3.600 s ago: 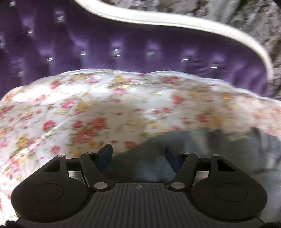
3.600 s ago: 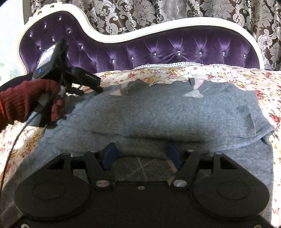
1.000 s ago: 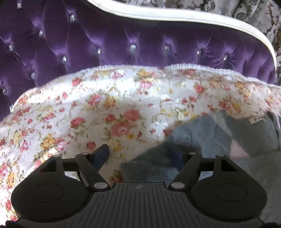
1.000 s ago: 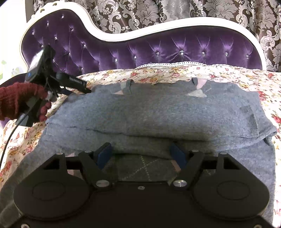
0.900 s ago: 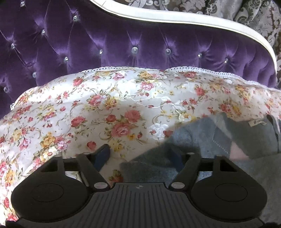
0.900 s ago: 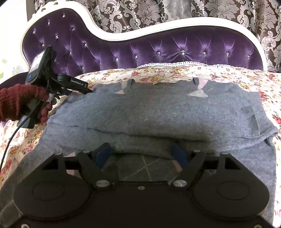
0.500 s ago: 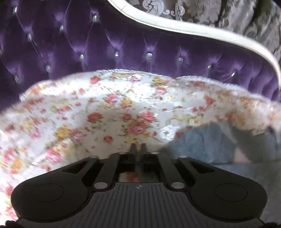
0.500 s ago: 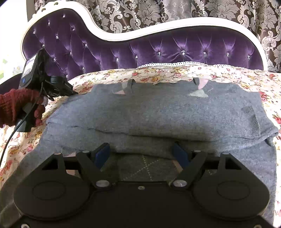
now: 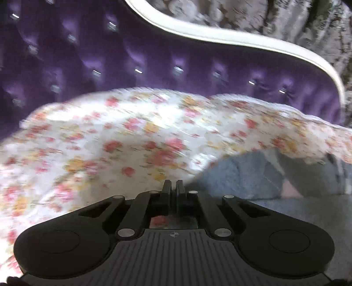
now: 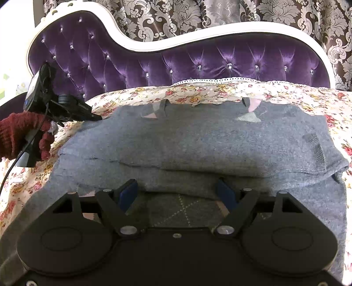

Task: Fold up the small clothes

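Observation:
A grey knit sweater (image 10: 198,140) with an argyle pattern lies folded across the floral cover. Its far edge shows at the right of the blurred left wrist view (image 9: 253,176). My left gripper (image 9: 173,187) is shut with nothing visible between its fingers, just left of the sweater's far-left corner. In the right wrist view it (image 10: 96,117) is held by a red-gloved hand, its tip at that corner. My right gripper (image 10: 178,193) is open, low over the sweater's near edge.
The floral cover (image 10: 297,96) lies over a purple tufted sofa back (image 10: 220,61) with a white frame. Patterned curtains (image 10: 198,15) hang behind. A black cable (image 10: 11,169) trails from the left gripper.
My left gripper has shut, after standing open over the sweater's corner, and has shifted slightly left with motion blur. The right gripper has stayed open and nearly still.

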A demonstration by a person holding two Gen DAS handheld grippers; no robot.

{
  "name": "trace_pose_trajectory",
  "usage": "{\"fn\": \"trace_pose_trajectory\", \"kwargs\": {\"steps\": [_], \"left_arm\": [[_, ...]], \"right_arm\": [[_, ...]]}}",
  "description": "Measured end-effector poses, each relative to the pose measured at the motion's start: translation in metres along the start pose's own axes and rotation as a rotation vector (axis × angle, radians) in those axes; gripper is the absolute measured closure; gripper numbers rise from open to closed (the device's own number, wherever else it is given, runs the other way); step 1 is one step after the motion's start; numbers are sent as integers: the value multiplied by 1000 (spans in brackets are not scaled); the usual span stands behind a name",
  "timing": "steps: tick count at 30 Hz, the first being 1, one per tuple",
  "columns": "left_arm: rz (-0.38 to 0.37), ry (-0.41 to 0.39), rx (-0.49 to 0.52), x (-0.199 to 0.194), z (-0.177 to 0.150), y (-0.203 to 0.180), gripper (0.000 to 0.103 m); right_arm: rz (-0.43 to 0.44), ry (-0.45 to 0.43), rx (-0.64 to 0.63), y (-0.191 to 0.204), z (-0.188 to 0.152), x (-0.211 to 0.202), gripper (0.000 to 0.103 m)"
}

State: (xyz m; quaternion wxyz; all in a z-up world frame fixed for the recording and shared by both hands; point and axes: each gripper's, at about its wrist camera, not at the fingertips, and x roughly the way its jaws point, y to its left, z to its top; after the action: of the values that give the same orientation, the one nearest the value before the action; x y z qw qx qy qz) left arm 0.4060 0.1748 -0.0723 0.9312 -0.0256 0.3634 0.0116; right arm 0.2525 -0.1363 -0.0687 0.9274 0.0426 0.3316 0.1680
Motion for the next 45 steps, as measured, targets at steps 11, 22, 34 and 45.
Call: {"fn": "trace_pose_trajectory", "kwargs": {"steps": [11, 22, 34, 45], "left_arm": [[5, -4, 9, 3, -5, 6, 53], [-35, -24, -59, -19, -13, 24, 36], [-100, -62, 7, -93, -62, 9, 34], [-118, -8, 26, -88, -90, -8, 33]], "right_arm": [[1, 0, 0, -1, 0, 0, 23], [-9, -199, 164, -43, 16, -43, 23], [-183, -70, 223, -105, 34, -7, 23], [-157, -45, 183, -99, 38, -2, 83]]}}
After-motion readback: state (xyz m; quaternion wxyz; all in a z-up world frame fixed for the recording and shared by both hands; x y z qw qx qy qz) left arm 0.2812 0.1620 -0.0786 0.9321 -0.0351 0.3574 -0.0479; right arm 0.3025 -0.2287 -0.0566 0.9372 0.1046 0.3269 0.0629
